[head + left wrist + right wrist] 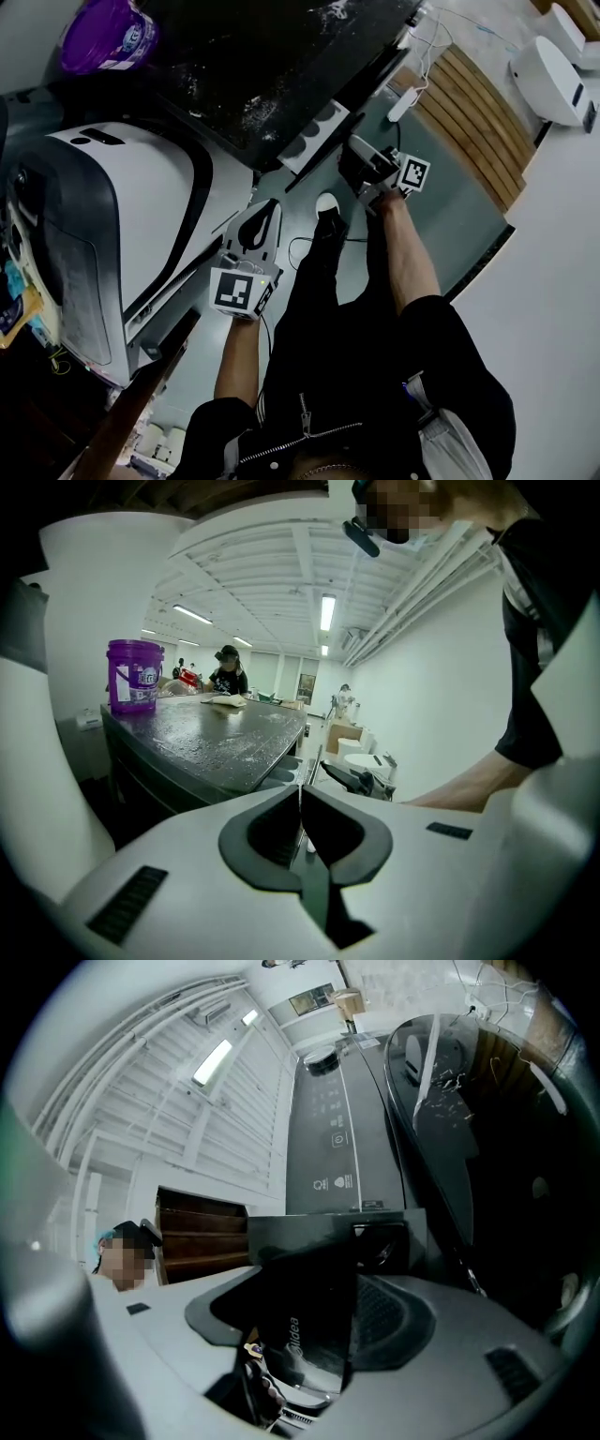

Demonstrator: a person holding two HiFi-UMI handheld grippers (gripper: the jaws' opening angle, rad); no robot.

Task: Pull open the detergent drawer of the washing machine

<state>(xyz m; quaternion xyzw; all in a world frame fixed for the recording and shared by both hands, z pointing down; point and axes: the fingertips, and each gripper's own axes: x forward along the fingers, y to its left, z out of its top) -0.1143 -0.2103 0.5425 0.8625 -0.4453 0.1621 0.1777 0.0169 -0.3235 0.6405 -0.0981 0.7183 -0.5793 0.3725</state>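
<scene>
The dark washing machine fills the top of the head view. Its detergent drawer stands pulled out from the front, white compartments showing. My right gripper is at the drawer's outer end. In the right gripper view a dark drawer front sits between the jaws of the right gripper, which are shut on it. My left gripper hangs free below the drawer, apart from it. In the left gripper view the left gripper is shut with nothing held, and the drawer lies ahead.
A purple tub stands on the washer's top. A white and grey machine stands at the left. A power strip, wooden slats and a white appliance lie at the right. The person's shoe is under the drawer.
</scene>
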